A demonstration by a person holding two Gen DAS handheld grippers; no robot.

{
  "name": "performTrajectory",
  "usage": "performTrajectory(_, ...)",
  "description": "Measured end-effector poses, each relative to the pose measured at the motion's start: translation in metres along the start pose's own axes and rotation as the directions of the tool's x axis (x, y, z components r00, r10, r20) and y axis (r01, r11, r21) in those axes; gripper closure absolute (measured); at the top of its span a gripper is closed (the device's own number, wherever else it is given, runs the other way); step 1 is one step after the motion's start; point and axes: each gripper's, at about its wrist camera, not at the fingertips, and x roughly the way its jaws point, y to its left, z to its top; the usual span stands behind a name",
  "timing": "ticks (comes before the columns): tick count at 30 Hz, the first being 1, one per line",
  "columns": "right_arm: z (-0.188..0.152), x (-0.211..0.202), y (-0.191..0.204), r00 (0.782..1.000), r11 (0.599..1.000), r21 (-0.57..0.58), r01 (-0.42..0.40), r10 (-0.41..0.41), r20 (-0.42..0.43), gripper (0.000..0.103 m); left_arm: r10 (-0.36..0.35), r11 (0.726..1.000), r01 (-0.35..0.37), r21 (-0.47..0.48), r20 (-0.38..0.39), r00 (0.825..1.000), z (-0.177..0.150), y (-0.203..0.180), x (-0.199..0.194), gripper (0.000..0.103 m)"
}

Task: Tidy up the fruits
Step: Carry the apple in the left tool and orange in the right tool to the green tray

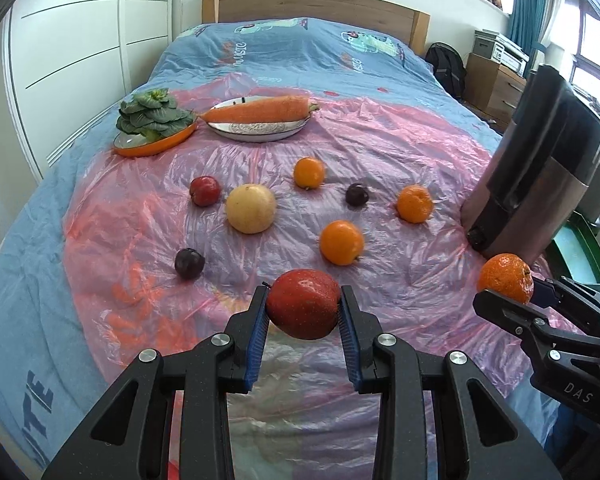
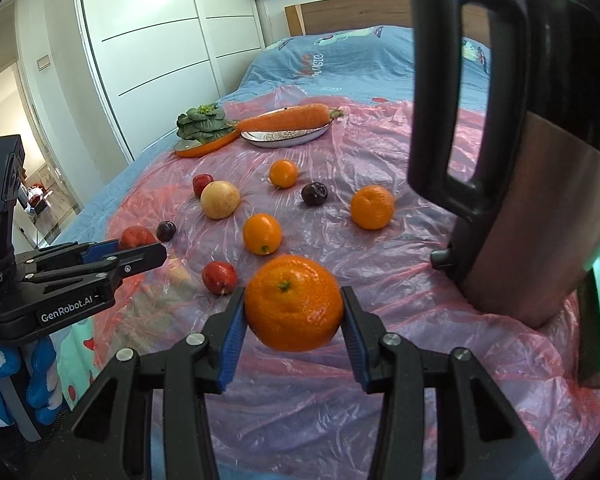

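Observation:
My left gripper (image 1: 304, 296) is shut on a red apple (image 1: 303, 310), lifted above the pink plastic sheet (image 1: 400, 152) on the bed. My right gripper (image 2: 293, 296) is shut on a large orange (image 2: 294, 302), also off the sheet. The left wrist view shows that orange (image 1: 506, 278) at the right edge. In the right wrist view the apple (image 2: 136, 237) peeks out at the left. On the sheet lie three oranges (image 1: 341, 242), a yellow round fruit (image 1: 251, 208), a red plum (image 1: 205, 191) and two dark plums (image 1: 189, 263). Another red fruit (image 2: 219, 277) lies near the front.
A steel kettle with a black handle (image 2: 532, 160) stands close on the right. At the back left, an orange plate (image 1: 156, 146) holds a leafy green and a white plate (image 1: 260, 132) holds a carrot. White wardrobe doors run along the bed's left side.

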Motion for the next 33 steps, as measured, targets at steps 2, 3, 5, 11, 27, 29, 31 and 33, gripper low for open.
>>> performTrajectory(2,-0.002,-0.015,-0.008,1.0,1.0,0.012,0.014,-0.014,0.015,0.032,-0.022,0.999,0.022,0.024,0.011,1.0,0.004,-0.017,-0.009,0.074)
performTrajectory(3,-0.003,-0.022,-0.012,1.0,1.0,0.019,0.02,-0.02,0.022,0.032,-0.034,0.999,0.033,0.037,0.016,0.999,0.006,-0.026,-0.014,0.074)
performTrajectory(5,-0.004,-0.037,-0.02,0.999,0.999,0.032,0.035,-0.036,0.038,0.032,-0.059,0.996,0.058,0.064,0.023,0.998,0.009,-0.045,-0.021,0.074)
performTrajectory(11,-0.011,-0.078,-0.054,0.992,0.993,0.077,0.092,-0.098,0.08,0.032,-0.146,0.979,0.142,0.143,0.019,0.989,0.013,-0.103,-0.037,0.074)
performTrajectory(27,-0.021,-0.137,-0.201,0.928,0.916,0.274,0.292,-0.341,0.151,0.032,-0.351,0.876,0.355,0.326,-0.071,0.934,0.023,-0.268,-0.036,0.074)
performTrajectory(29,-0.021,-0.139,-0.222,0.914,0.899,0.3,0.32,-0.376,0.152,0.032,-0.369,0.859,0.373,0.349,-0.082,0.926,0.026,-0.29,-0.03,0.074)
performTrajectory(31,-0.023,-0.142,-0.246,0.897,0.877,0.326,0.352,-0.415,0.15,0.032,-0.384,0.843,0.391,0.368,-0.095,0.918,0.029,-0.312,-0.022,0.074)
performTrajectory(33,-0.023,-0.14,-0.269,0.88,0.853,0.359,0.38,-0.452,0.145,0.032,-0.396,0.831,0.407,0.379,-0.111,0.912,0.033,-0.333,-0.01,0.074)
